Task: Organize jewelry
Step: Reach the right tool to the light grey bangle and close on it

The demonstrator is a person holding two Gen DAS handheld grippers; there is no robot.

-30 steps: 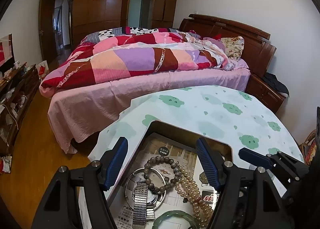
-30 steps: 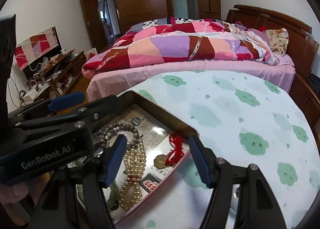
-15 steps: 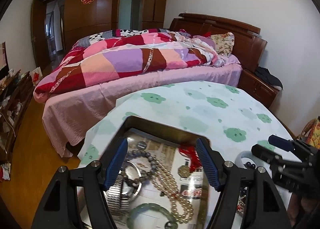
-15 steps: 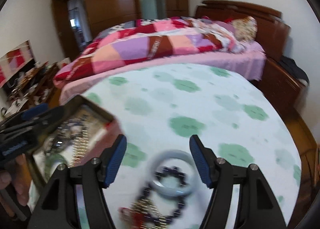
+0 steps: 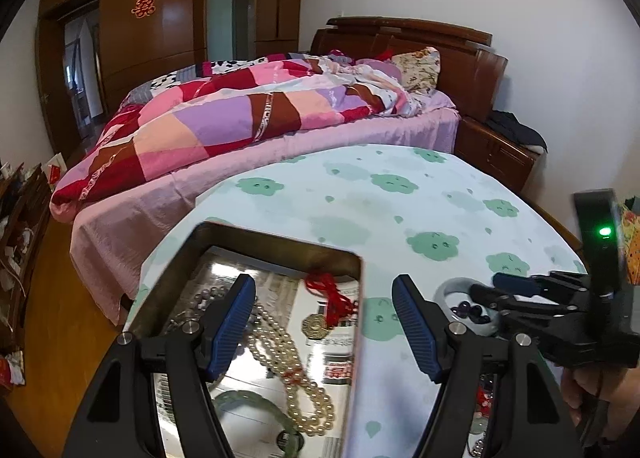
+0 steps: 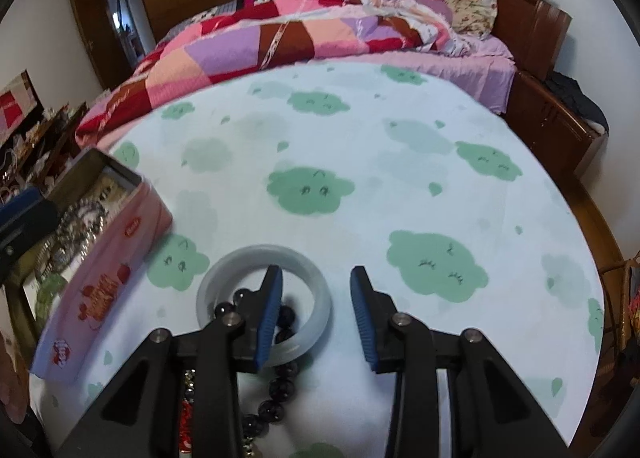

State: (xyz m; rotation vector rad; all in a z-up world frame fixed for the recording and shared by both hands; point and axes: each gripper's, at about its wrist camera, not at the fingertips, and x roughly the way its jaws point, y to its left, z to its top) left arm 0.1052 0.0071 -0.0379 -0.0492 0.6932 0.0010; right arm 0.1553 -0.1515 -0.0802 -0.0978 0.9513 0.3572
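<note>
Now right tool (image 6: 316, 294) is open, empty, its left pad inside the pale bangle (image 6: 320, 294) on the counter (image 6: 400, 178), right pad outside the rim; dark bead bracelet (image 6: 280, 386) lies through the bangle toward 6 o'clock. Left tool (image 5: 324, 314) is wide open, empty, over the right side of the tin box (image 5: 280, 246) holding a pearl necklace (image 5: 280, 354), green bangle (image 5: 248, 404), red-corded pendant (image 5: 316, 324). Box sits at 9 o'clock of the bangle.

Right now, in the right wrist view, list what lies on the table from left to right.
Pink tin box holding jewelry → pale bangle with dark bead bracelet lying across it → right gripper, open → bare cloud-print tablecloth.
</note>
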